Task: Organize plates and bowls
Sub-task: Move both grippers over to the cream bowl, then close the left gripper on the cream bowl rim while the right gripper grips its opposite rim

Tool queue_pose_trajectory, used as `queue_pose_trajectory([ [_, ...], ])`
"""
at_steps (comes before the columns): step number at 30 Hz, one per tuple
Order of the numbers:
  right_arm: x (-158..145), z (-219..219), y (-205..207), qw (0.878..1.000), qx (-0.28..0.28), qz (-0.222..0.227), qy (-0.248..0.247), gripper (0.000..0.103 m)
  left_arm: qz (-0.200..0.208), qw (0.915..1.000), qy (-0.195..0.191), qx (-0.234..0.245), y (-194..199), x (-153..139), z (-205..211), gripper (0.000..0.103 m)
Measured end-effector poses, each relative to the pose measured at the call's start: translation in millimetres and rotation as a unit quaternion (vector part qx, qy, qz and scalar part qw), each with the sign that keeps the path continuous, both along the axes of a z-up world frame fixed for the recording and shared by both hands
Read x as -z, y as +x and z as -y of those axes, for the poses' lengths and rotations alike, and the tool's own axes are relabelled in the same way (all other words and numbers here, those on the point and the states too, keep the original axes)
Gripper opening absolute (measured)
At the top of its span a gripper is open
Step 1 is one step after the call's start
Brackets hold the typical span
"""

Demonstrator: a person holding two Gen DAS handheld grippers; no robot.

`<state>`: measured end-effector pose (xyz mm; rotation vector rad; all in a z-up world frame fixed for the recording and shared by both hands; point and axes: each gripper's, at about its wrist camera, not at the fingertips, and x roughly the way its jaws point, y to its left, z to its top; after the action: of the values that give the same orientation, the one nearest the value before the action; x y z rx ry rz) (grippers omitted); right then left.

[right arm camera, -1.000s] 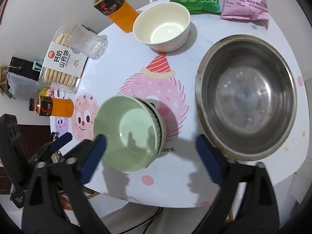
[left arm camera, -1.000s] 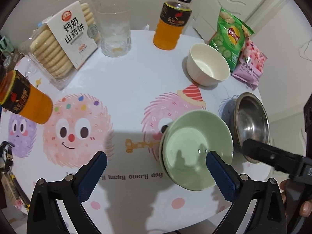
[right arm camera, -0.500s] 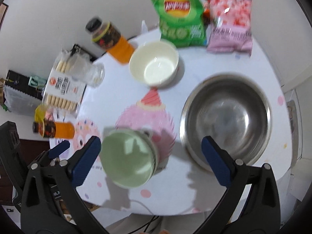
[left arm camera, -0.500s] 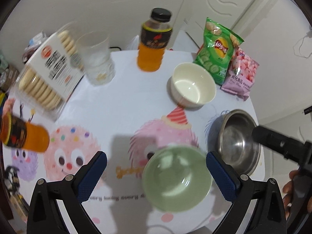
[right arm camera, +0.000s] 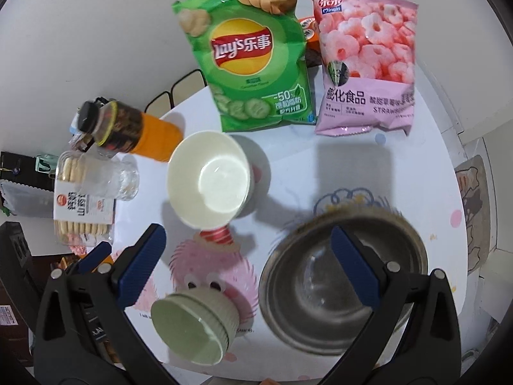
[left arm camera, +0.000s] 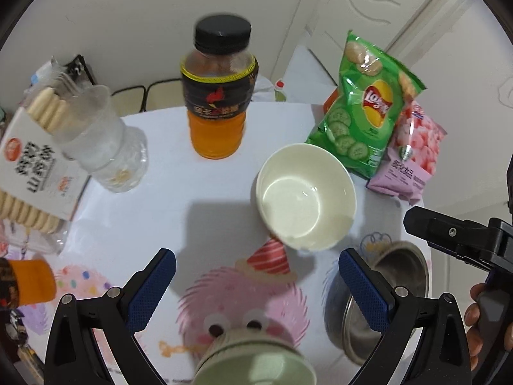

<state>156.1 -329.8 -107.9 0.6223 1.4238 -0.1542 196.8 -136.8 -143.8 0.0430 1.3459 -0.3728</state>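
Observation:
A cream bowl (left arm camera: pixel 306 197) stands upright on the round table, ahead of my open, empty left gripper (left arm camera: pixel 256 288); it also shows in the right wrist view (right arm camera: pixel 208 179). A green ribbed bowl (left arm camera: pixel 253 361) sits below the left gripper and left of centre in the right wrist view (right arm camera: pixel 195 327). A steel bowl (right arm camera: pixel 343 288) lies under the right finger of my open, empty right gripper (right arm camera: pixel 247 266) and shows in the left wrist view (left arm camera: pixel 375 301). The right gripper (left arm camera: pixel 461 243) appears at the right edge there.
An orange drink bottle (left arm camera: pixel 219 96), a glass cup (left arm camera: pixel 105 147) and a biscuit pack (left arm camera: pixel 29 163) stand at the back left. A green chips bag (right arm camera: pixel 253 54) and a pink snack bag (right arm camera: pixel 368 61) lie at the back right. A second orange bottle (left arm camera: pixel 22 280) lies at the left edge.
Both grippers have moved forward over the table toward the cream bowl. The green bowl has slid to the bottom of both views. Both grippers stay open.

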Motion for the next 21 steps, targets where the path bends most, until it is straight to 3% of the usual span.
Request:
queue_pose_trajectory([
  [9,53.7,4.4,39.3,0.998,-0.029,-0.042,0.022,0.102,-0.042,0.9989,0.019,-0.011,34.3,51.1,18.8,0.103],
  [18,91.1,5.5,57.2,0.996,-0.04,-0.062,0.054,0.102,-0.059,0.9976,0.023,-0.028,48.3,77.0,16.1,0.103],
  [21,93.4,7.0,59.5,0.996,-0.051,-0.058,0.043,0.085,-0.067,0.9971,0.024,-0.028,51.5,83.6,16.9,0.102],
])
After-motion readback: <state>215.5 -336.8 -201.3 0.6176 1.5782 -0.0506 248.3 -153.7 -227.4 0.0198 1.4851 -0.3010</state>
